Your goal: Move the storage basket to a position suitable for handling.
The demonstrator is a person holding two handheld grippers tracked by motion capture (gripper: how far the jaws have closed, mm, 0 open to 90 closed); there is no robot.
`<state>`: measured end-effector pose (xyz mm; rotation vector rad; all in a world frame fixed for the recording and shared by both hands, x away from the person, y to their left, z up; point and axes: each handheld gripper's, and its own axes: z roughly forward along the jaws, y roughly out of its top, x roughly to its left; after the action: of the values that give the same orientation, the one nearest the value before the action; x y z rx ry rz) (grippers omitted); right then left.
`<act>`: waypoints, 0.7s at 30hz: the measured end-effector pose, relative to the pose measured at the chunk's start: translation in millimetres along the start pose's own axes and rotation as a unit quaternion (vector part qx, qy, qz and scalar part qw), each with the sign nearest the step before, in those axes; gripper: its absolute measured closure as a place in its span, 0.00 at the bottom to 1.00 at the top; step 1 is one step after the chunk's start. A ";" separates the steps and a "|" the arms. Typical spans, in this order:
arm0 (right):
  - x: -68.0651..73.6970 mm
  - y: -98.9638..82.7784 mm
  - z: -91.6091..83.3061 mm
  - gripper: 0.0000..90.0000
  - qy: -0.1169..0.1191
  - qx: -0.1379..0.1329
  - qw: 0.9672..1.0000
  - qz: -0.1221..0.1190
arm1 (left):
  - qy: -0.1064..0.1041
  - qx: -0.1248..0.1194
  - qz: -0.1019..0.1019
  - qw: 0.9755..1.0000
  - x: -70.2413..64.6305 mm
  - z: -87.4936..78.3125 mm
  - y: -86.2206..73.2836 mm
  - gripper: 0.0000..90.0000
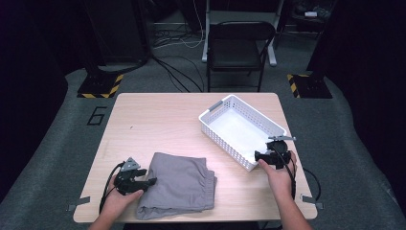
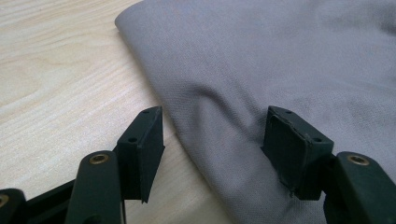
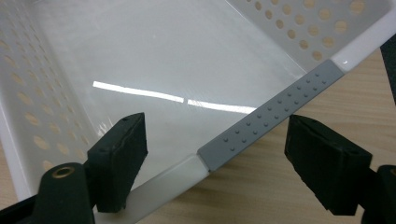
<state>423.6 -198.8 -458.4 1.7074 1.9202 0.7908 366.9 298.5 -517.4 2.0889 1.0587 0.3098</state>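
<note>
A folded grey cloth (image 1: 179, 184) lies near the front of the wooden table (image 1: 158, 120). My left gripper (image 1: 149, 182) sits at the cloth's left edge, open. In the left gripper view the cloth (image 2: 280, 60) edge runs between the spread jaws of the left gripper (image 2: 215, 144), and neither pad presses on it. An empty white perforated basket (image 1: 230, 146) stands at the right, turned at an angle. My right gripper (image 1: 261, 155) is at its near corner. In the right gripper view the right gripper (image 3: 215, 158) straddles the basket's grey handle (image 3: 275, 112), jaws open and clear of it.
The basket's floor (image 3: 140, 56) is bare. A second grey handle (image 1: 216, 105) sits on the basket's far end. Beyond the table stand a black folding chair (image 1: 237, 48) and floor cables (image 1: 177, 72). Yellow-black striped stand bases (image 1: 100, 88) flank the far corners.
</note>
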 end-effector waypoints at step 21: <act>37.2 47.2 32.9 0.49 0.030 0.017 0.997 -0.073 | -0.008 0.006 -0.002 1.000 2.0 -0.3 -0.1 0.41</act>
<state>475.3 -154.7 -449.1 1.5573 2.0837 0.7653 367.9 300.2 -517.4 2.0955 1.0579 0.2851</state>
